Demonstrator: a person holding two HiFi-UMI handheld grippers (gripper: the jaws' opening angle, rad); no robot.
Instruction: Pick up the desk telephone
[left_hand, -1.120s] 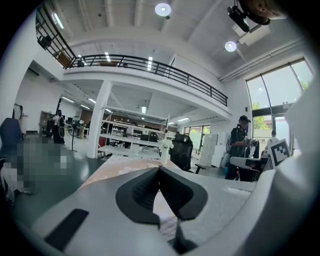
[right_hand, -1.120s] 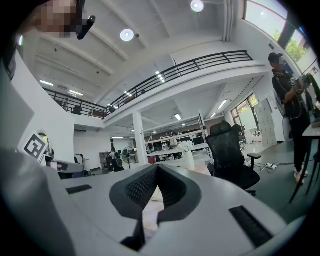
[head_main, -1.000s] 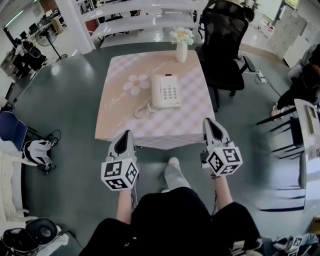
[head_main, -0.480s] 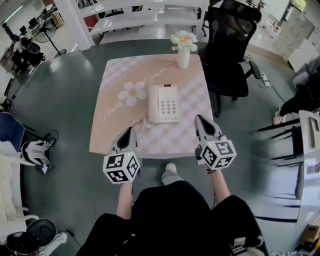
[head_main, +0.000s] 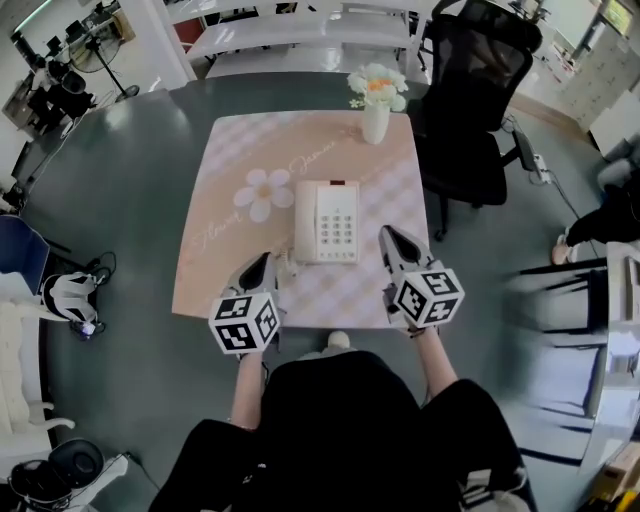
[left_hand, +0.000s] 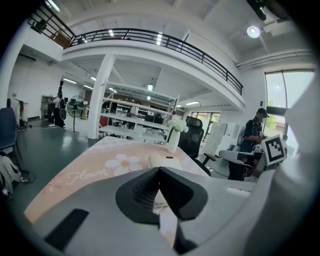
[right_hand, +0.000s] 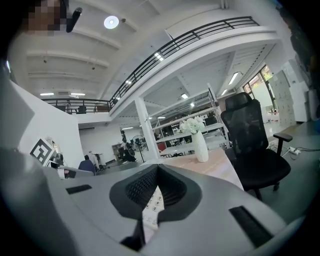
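The white desk telephone (head_main: 327, 222) lies in the middle of a small table with a pink checked cloth (head_main: 215, 270), its coiled cord (head_main: 283, 262) at its near left corner. My left gripper (head_main: 262, 268) is shut and empty, over the near part of the table just left of the cord. On the phone's near right my right gripper (head_main: 388, 240) hangs shut and empty, close beside it. The left gripper view shows the phone (left_hand: 165, 161) ahead past the closed jaws (left_hand: 159, 172). In the right gripper view its keypad (right_hand: 152, 205) shows through the notch under the closed tips (right_hand: 158, 170).
A white vase of flowers (head_main: 376, 110) stands at the table's far right edge. A black office chair (head_main: 470, 90) is right of the table. White shelving (head_main: 300, 30) runs behind. Bags (head_main: 65, 300) lie on the floor at left. A person (left_hand: 255, 135) stands off to the right.
Both grippers have moved forward and down, from in front of the table's near edge to over the cloth on either side of the phone. Both jaws stayed shut.
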